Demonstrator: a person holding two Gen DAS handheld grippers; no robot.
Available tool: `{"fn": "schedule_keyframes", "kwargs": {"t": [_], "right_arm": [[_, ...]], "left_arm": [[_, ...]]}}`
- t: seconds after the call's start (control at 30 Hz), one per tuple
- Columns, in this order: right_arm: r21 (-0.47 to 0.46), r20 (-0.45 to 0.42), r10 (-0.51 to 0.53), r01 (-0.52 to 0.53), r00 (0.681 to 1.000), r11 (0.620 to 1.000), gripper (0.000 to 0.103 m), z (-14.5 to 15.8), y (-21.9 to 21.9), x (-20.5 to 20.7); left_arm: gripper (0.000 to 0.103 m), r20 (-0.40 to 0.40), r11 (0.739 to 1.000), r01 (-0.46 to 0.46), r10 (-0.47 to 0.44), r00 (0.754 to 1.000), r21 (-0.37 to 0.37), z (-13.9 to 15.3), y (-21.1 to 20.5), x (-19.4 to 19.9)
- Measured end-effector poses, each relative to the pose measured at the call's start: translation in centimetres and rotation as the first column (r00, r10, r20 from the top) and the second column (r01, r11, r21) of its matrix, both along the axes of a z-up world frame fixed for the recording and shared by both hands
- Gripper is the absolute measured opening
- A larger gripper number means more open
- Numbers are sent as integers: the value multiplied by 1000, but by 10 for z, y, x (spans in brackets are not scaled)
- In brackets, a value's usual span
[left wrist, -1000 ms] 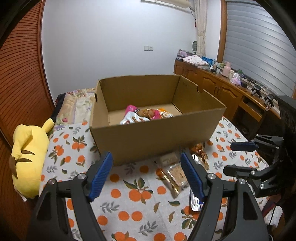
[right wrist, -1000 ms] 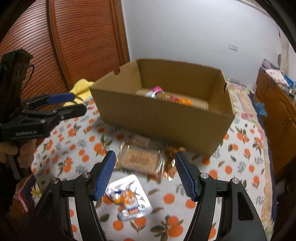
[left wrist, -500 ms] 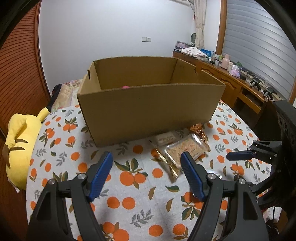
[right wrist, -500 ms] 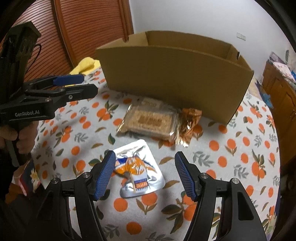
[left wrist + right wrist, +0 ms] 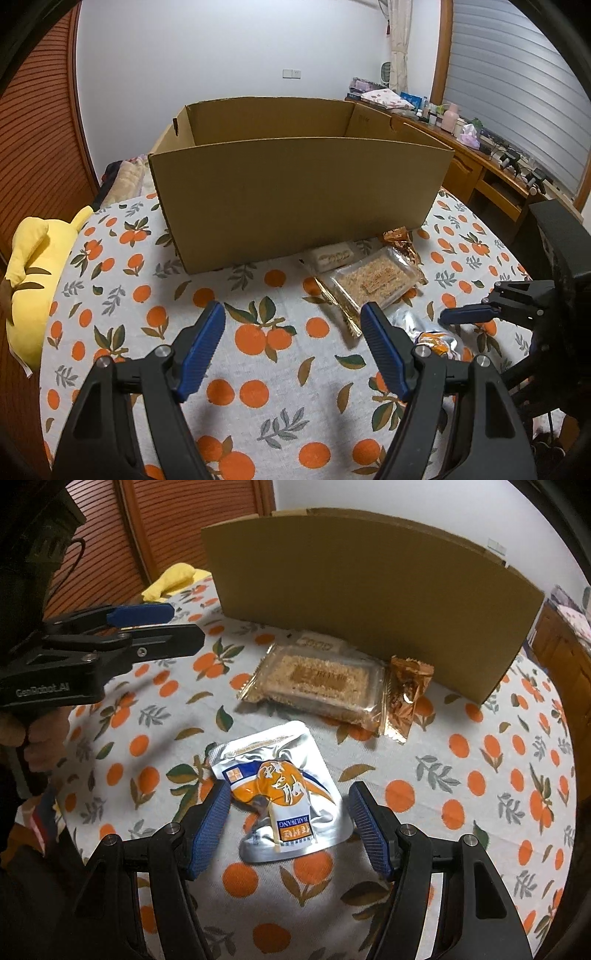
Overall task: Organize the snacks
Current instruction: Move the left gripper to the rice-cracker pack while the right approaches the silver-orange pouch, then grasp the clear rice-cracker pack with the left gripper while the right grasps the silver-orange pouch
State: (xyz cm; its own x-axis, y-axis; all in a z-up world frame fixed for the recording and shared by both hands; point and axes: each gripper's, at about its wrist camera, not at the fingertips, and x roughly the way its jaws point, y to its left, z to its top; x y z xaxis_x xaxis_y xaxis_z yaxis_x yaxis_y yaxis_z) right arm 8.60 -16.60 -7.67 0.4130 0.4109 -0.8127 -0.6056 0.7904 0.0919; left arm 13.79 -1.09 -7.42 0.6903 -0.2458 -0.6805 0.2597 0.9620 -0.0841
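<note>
The right gripper point(image 5: 288, 812) stood with its jaws well apart, one blue pad on either side of the silver pouch point(image 5: 284, 794), which lay flat on the orange-print tablecloth point(image 5: 480, 782); neither pad pressed on it. The left gripper point(image 5: 293, 332) was likewise open and held nothing, with only bare cloth between its pads.

Beyond the pouch lay a clear-wrapped cracker pack point(image 5: 321, 681), a crumpled gold wrapper point(image 5: 408, 690) touching its right end, and a small white packet point(image 5: 319, 644) behind it, just against the near wall of the cardboard box point(image 5: 369, 579). (The box's contents could not be seen from either view.) A yellow plush toy point(image 5: 35, 266) sat at the table's far left edge.
</note>
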Motion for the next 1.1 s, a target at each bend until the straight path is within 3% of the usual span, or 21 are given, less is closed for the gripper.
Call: {"fn": "schedule_keyframes", "kwargs": {"t": [0.33,0.43,0.53,0.83,1.1], "right_arm": [[-48,53,8,-5,999,999,67,-5,13,-2],[-34,51,12,-10,999,999,49,-3,12,-3],[-40,66,35,-33,997,999,41,-1,12,-12],[6,53,11,-11,999,1000,39,3,-2,-15],[43,53,-49,47,997,998,37,9,-38,-16]], "left_arm": [[76,-2,1000,11,-11,1000,-4,-5,-4,1],[76,-3,1000,20,-20,1000,-7,-5,-7,4],[76,-2,999,35,-35,999,3,-5,-13,8],[76,12,987,155,-155,988,40,3,-40,24],[76,-13,953,292,-292,956,83,1,-75,48]]}}
